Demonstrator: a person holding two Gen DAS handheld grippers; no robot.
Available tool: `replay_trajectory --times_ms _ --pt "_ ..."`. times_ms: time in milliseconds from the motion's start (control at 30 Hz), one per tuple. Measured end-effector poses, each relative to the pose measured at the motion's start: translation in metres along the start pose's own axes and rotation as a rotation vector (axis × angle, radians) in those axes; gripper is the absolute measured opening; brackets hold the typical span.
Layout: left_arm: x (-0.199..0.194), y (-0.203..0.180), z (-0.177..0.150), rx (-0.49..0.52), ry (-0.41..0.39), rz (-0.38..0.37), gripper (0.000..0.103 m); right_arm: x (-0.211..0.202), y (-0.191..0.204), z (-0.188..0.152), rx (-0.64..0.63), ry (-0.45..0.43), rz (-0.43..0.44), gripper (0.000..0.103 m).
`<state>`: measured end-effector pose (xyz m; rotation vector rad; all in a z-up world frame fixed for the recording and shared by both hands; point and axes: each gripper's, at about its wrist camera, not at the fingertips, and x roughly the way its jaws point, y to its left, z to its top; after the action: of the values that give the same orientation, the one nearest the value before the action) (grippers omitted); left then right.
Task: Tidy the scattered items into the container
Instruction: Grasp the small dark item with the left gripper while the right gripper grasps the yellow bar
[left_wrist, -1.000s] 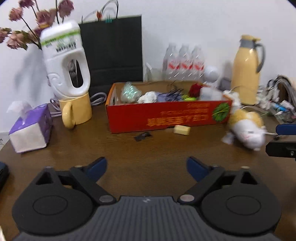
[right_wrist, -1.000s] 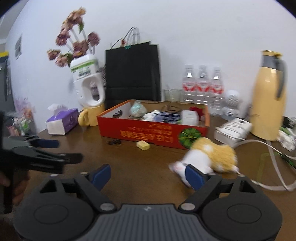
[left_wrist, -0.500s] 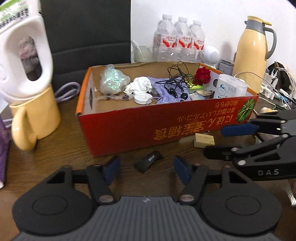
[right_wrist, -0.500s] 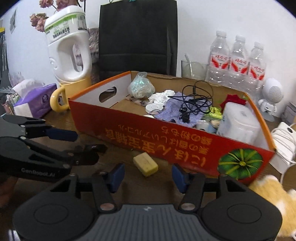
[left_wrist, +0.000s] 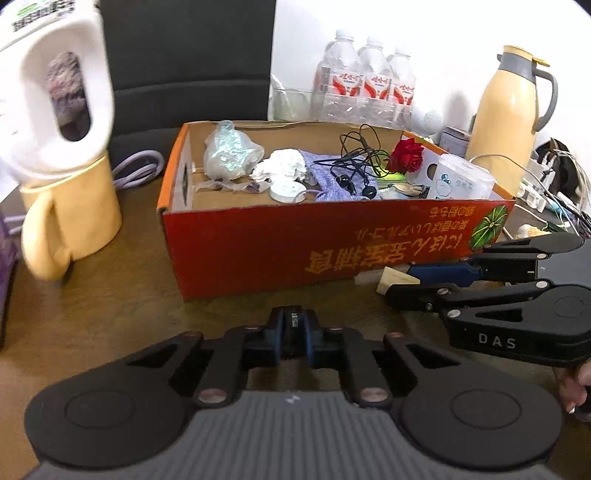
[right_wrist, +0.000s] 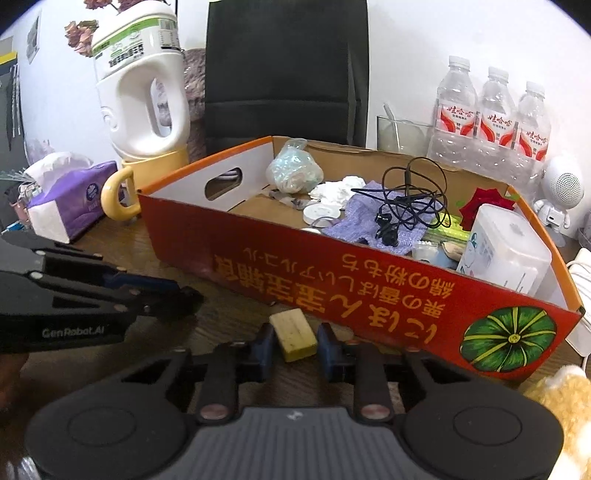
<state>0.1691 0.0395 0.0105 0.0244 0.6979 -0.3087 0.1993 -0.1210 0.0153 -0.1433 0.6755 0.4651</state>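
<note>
A red cardboard box (left_wrist: 332, 247) (right_wrist: 332, 284) stands on the brown table and holds earphones, a red rose, a white tub, a purple cloth and crumpled tissue. My left gripper (left_wrist: 293, 334) is closing, its blue pads pinching a small black item (left_wrist: 294, 319) in front of the box; it shows from the side in the right wrist view (right_wrist: 190, 295). My right gripper (right_wrist: 295, 349) is closing too, pads pressed on a yellow block (right_wrist: 291, 328) at the foot of the box wall. The left wrist view shows the right gripper (left_wrist: 397, 284) at the cream block (left_wrist: 393, 277).
A yellow mug (left_wrist: 70, 218) carries a white jug (right_wrist: 142, 92) left of the box, with a purple tissue pack (right_wrist: 70, 199) beyond. Behind stand a black bag (right_wrist: 284, 70), water bottles (right_wrist: 491, 110) and a yellow flask (left_wrist: 506, 114). A plush toy (right_wrist: 554, 391) lies right, near cables (left_wrist: 546, 192).
Both grippers came forward and down to the front of the box. Their jaws went from wide apart to closed, the left around the black item, the right around the yellow block.
</note>
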Motion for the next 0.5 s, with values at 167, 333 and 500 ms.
replay_trajectory --times_ms 167,333,500 --pt "-0.037 -0.015 -0.013 -0.053 -0.054 0.086 0.012 -0.021 0.008 -0.013 0.033 -0.001 0.015 0.023" --pt "-0.088 -0.038 -0.025 -0.067 -0.162 0.167 0.012 -0.073 0.024 -0.031 0.031 -0.082 -0.017 0.023" --pt "-0.122 -0.067 -0.043 -0.058 -0.223 0.203 0.012 -0.131 0.031 -0.049 0.079 -0.184 -0.047 0.023"
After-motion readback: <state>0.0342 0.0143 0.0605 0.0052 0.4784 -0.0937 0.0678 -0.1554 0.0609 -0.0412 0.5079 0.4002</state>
